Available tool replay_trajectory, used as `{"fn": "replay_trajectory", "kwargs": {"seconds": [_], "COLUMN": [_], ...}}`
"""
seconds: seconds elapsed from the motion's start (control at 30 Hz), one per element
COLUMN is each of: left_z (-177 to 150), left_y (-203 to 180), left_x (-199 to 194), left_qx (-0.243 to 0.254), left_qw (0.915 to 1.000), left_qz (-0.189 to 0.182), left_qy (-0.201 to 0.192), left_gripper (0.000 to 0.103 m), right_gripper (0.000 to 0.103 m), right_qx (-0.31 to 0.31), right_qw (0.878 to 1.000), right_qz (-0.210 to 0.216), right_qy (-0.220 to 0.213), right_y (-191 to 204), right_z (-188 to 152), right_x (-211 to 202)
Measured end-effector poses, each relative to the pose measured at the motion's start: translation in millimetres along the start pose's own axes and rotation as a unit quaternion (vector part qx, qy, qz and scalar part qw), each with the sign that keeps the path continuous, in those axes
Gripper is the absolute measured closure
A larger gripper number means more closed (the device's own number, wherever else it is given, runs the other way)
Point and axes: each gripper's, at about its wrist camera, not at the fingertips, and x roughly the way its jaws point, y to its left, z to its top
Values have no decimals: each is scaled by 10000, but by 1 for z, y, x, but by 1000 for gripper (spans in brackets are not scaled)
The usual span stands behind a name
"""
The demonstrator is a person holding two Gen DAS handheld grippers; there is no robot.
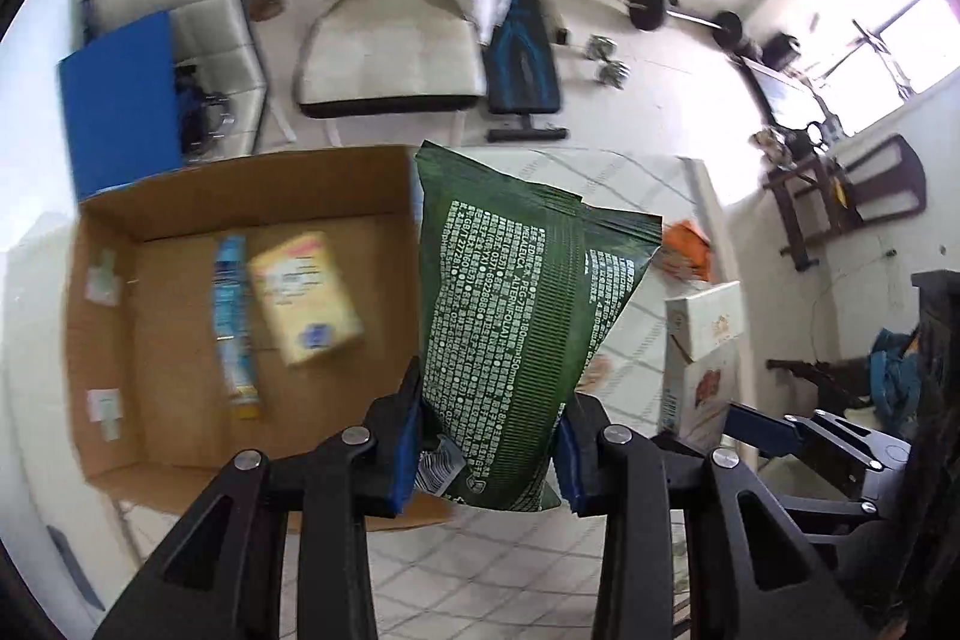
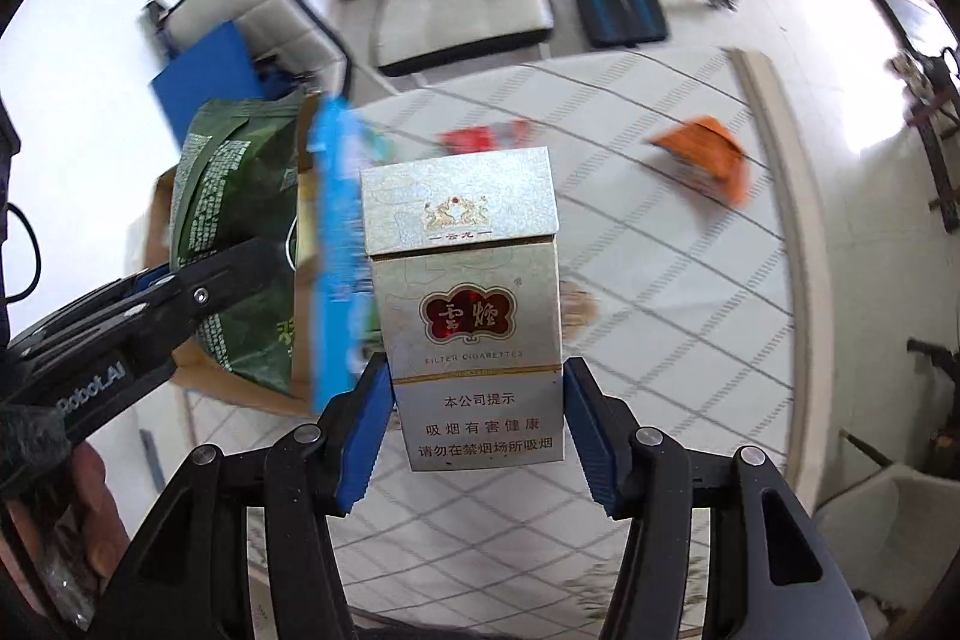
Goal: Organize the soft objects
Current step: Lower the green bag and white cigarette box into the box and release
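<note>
Blurred orange packet [image 2: 705,157] beyond cigarette pack [image 2: 471,316]

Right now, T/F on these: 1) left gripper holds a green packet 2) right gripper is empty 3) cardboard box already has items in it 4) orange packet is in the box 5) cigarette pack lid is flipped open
1. True: the left gripper is shut on the green packet.
2. False: the right gripper is shut on a cigarette pack.
3. True: the cardboard box holds a yellow packet and a blue tube.
4. False: the orange packet lies on the table.
5. True: the lid is raised.
</note>
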Motion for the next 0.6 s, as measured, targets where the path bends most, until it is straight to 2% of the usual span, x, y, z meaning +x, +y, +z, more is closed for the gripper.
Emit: {"fn": "replay_trajectory", "kwargs": {"seconds": [0.23, 0.33, 0.43, 0.6], "left_z": [8, 12, 18, 32], "left_y": [104, 144, 170, 200], "left_x": [-6, 17, 38, 74], "left_qx": [-379, -501, -590, -715], "left_qw": [9966, 9941, 9923, 9908], "left_qz": [727, 918, 969, 815], "left_qy": [64, 278, 494, 810], "left_gripper": [70, 70, 70, 70], "right_gripper": [44, 44, 44, 44], "right_qx": [-388, -377, -326, -131], "right_qw": [9986, 9975, 9961, 9931], "right_qz": [112, 60, -68, -280], "right_qy": [337, 589, 819, 1129], "right_y": [119, 154, 165, 170], "right_z": [17, 18, 20, 22], "right_x": [56, 85, 118, 162]}}
